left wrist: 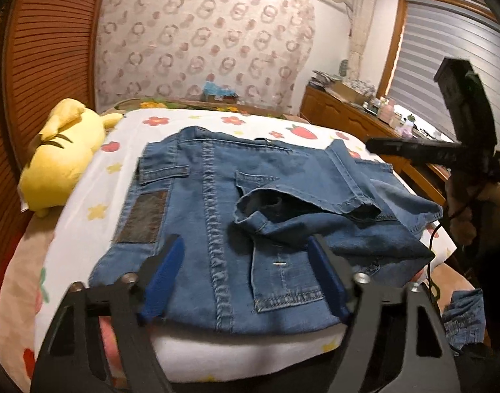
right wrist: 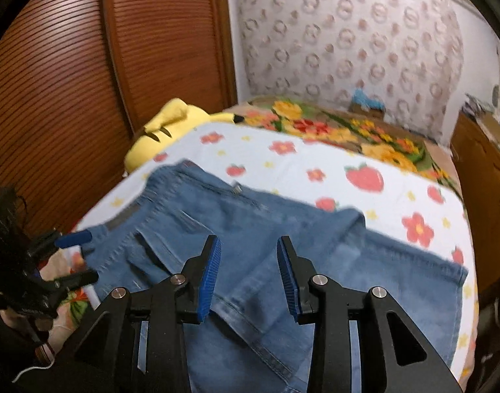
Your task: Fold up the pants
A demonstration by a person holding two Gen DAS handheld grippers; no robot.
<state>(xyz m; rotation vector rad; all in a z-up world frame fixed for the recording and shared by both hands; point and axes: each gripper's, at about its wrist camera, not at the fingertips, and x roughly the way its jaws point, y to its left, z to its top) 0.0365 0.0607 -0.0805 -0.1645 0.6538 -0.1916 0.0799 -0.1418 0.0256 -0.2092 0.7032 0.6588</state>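
Blue jeans (left wrist: 217,196) lie spread on the bed, back pockets and a dark leather patch (left wrist: 142,216) facing up. A leg cuff (left wrist: 302,203) is folded back over the seat. My left gripper (left wrist: 246,252) hangs over the near edge of the jeans, its blue pads wide apart with the denim beneath them, not pinched. My right gripper (right wrist: 248,245) hovers open above the leg fabric (right wrist: 250,216), nothing between its pads. From the right wrist view, the left gripper (right wrist: 83,258) is at the jeans' left edge. One of the right gripper's fingers (left wrist: 400,148) shows at the right.
The bed has a white cover (right wrist: 348,150) with flowers and strawberries. A yellow plush toy (left wrist: 63,154) lies at its left side by a brown slatted wardrobe (right wrist: 70,98). A wooden dresser (left wrist: 348,114) with clutter stands to the right. More denim (left wrist: 462,314) hangs off the near right corner.
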